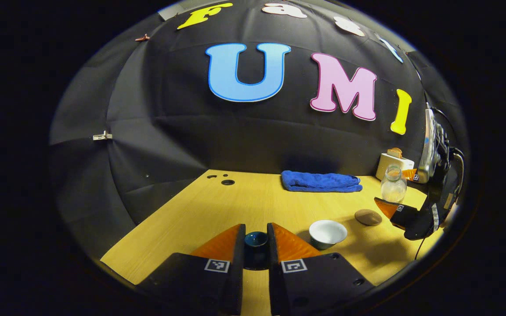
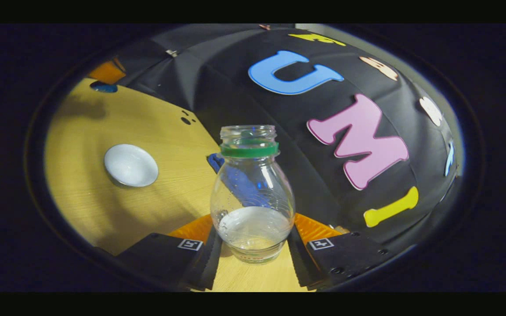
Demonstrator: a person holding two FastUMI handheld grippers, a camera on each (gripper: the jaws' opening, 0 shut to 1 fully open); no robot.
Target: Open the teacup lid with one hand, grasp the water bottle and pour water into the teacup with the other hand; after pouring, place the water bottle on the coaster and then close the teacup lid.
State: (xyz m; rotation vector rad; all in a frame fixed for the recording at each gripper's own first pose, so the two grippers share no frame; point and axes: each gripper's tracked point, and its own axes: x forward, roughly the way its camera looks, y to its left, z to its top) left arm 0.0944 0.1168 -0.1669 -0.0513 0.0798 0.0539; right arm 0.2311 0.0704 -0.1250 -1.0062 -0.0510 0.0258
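In the left gripper view my left gripper (image 1: 256, 232) is shut on the dark blue teacup lid (image 1: 256, 240), held above the table. Just right of it the white teacup (image 1: 327, 232) stands uncovered, and a brown round coaster (image 1: 368, 217) lies beyond it. Farther right, the right gripper (image 1: 394, 202) holds the clear water bottle (image 1: 393, 184). In the right gripper view my right gripper (image 2: 253, 235) is shut on the lower body of the water bottle (image 2: 252, 193), which is uncapped, has a green neck ring and holds a little water. The teacup (image 2: 131, 165) lies to the left.
A folded blue towel (image 1: 321, 181) lies at the back of the wooden table (image 1: 218, 206). A small white box (image 1: 392, 163) stands in the back right corner. Dark holes (image 1: 227, 181) mark the table's back left. The table's left edge runs near my left gripper.
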